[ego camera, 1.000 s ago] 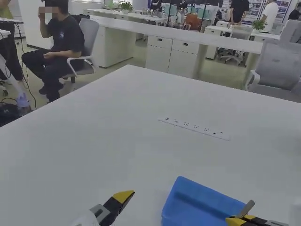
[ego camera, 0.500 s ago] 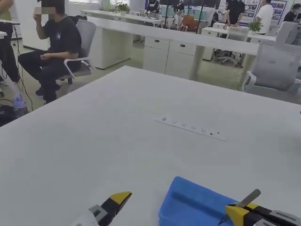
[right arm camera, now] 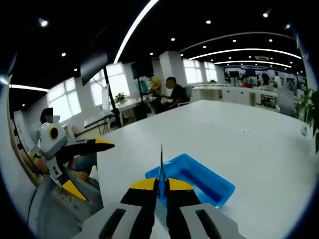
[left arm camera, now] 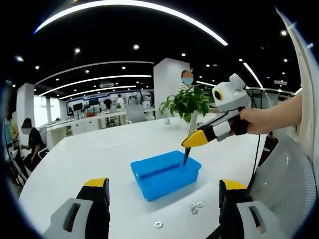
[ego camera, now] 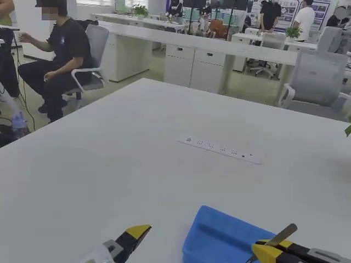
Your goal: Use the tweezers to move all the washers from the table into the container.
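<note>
Washers point(left arm camera: 192, 205) lie on the worktop point(left arm camera: 99, 154) just ahead of my left tool point(left arm camera: 164, 183), which gapes empty. They look light, flat and slippery, so I'd nip a rim with the tweezers point(right arm camera: 161, 162) clamped in my right tool point(right arm camera: 160, 183).

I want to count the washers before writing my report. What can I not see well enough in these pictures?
The washers on the table: left gripper view, too small to count; the left tongs may hide more.
The box floor: head view, cut off by the bottom edge.
The tweezers tip: left gripper view, too small to tell whether it carries a washer.
</note>
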